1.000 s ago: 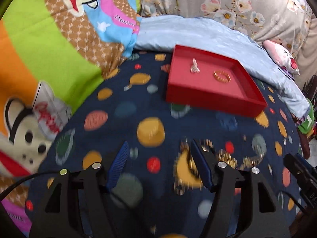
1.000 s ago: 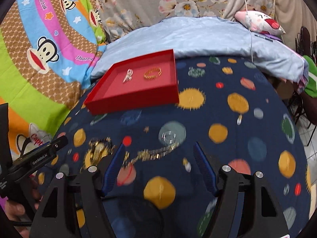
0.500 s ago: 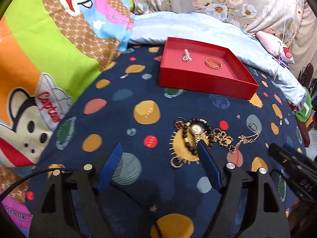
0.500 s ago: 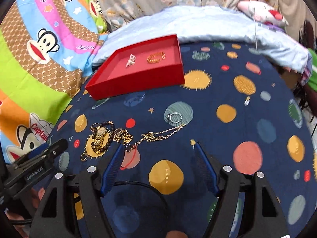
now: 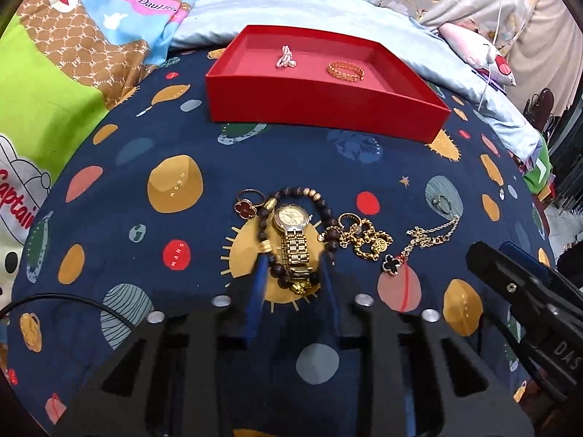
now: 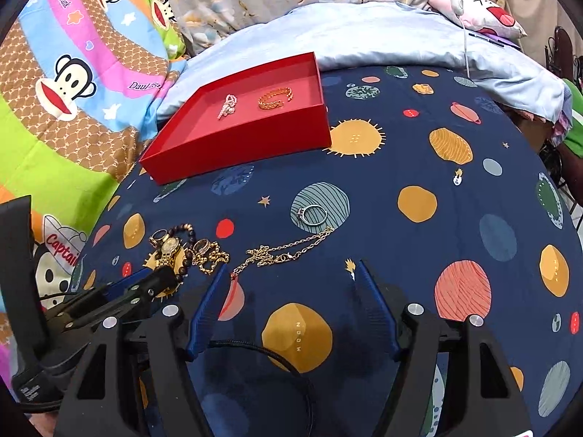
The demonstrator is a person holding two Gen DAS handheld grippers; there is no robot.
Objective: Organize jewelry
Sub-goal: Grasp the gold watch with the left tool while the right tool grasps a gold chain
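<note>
A navy bedsheet (image 5: pixel 120 225) printed with planets and suns covers the bed, soft and slightly rumpled. On it sits a shallow red tray (image 5: pixel 320 105) of stiff card with straight walls. Inside the tray lie a small pale beaded piece (image 5: pixel 286 57) and a gold chain-link bracelet (image 5: pixel 345 71), apart from each other.

Nearer, loose jewelry lies in a cluster on the sheet. A gold watch (image 5: pixel 293 231) with a round pale dial and a studded metal band lies inside the loop of a dark wooden bead bracelet (image 5: pixel 320 205). A ring with a red clover face (image 5: pixel 248 204) touches the beads on one side. On the other side lie a tangled gold chain (image 5: pixel 368 242) and a thin necklace (image 5: pixel 422 240) with a black clover pendant. A slim silver ring (image 6: pixel 312 215) rests alone on a striped planet, just beyond the necklace's far end.

The left gripper (image 5: pixel 293 280) points down at the watch. Its blue ribbed jaws are closing, with the watch band and the lower beads between them; whether the pads already press is unclear. The right gripper (image 6: pixel 289 284) hangs over bare sheet near the necklace, its jaws wide apart and holding nothing.
</note>
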